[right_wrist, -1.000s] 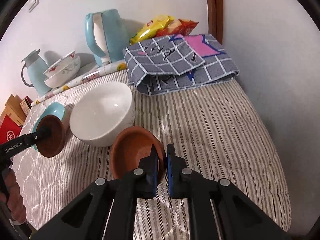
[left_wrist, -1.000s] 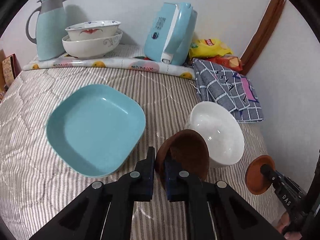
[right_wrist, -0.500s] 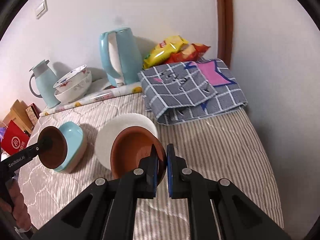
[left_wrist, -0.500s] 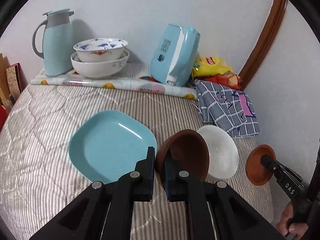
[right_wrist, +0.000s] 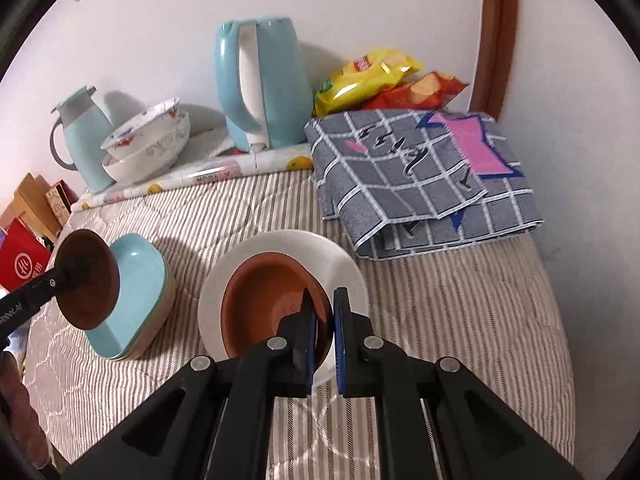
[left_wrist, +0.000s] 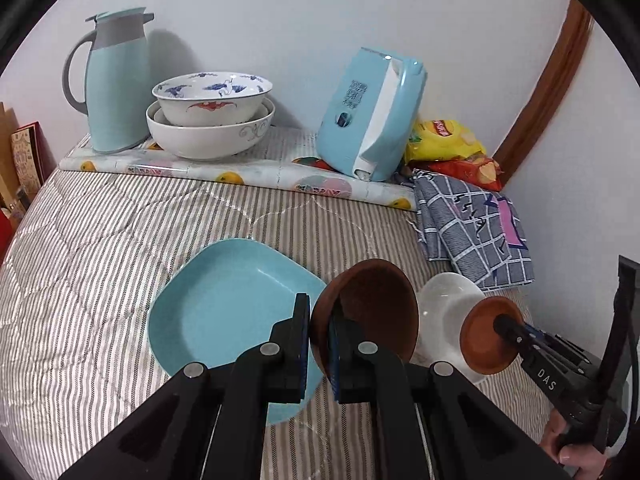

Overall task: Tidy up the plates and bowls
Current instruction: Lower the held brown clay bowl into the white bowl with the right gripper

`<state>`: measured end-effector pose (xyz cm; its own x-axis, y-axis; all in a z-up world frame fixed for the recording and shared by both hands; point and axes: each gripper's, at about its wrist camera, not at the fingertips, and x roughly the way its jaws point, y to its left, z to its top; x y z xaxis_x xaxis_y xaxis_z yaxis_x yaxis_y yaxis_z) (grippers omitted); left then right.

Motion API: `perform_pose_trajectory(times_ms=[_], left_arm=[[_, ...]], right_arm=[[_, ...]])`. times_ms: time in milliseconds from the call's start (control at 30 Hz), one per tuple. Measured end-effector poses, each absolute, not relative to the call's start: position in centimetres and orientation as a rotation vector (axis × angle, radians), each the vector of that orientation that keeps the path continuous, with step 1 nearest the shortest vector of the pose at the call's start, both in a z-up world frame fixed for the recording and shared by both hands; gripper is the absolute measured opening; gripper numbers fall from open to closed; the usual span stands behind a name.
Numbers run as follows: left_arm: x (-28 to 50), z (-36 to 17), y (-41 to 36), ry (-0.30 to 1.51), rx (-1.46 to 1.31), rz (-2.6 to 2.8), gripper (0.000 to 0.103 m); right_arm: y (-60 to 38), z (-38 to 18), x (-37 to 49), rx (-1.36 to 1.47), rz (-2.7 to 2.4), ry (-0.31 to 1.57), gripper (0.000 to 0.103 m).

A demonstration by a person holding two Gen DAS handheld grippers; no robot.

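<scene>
My left gripper point(left_wrist: 319, 322) is shut on the rim of a dark brown bowl point(left_wrist: 376, 304), held in the air just right of the square blue plate point(left_wrist: 224, 316) lying on the striped bed cover. My right gripper point(right_wrist: 323, 312) is shut on the rim of a second, lighter brown bowl point(right_wrist: 264, 304), which hangs over the white bowl point(right_wrist: 344, 268). In the left wrist view the right gripper point(left_wrist: 505, 326) holds that bowl point(left_wrist: 482, 344) in front of the white bowl point(left_wrist: 444, 300). From the right wrist view the left gripper point(right_wrist: 76, 268) and its bowl point(right_wrist: 94, 292) hang beside the blue plate point(right_wrist: 136, 292).
At the back stand a blue thermos jug point(left_wrist: 114, 80), two stacked patterned bowls point(left_wrist: 210, 120), a blue kettle point(left_wrist: 374, 114) and snack bags point(left_wrist: 444, 140). A folded checked cloth point(right_wrist: 420, 176) lies at the right by the wall. Boxes point(right_wrist: 24, 256) sit off the left edge.
Both grippers have lifted and drawn back with their brown bowls. The right one's bowl has gone from beside the white bowl to over it.
</scene>
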<state>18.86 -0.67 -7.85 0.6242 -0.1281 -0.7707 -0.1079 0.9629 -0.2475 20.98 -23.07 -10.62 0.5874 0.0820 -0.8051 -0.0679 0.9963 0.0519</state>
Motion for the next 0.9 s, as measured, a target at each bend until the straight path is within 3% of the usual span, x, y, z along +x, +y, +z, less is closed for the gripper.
perform_pose_trajectory(times_ms=[900], left_arm=[[21.5,-9.6,0.0,0.921,-0.278,-0.017,0.009]], right_arm=[[-21.5,-15.1,25.5,-0.025,0.082,1.095,0.008]])
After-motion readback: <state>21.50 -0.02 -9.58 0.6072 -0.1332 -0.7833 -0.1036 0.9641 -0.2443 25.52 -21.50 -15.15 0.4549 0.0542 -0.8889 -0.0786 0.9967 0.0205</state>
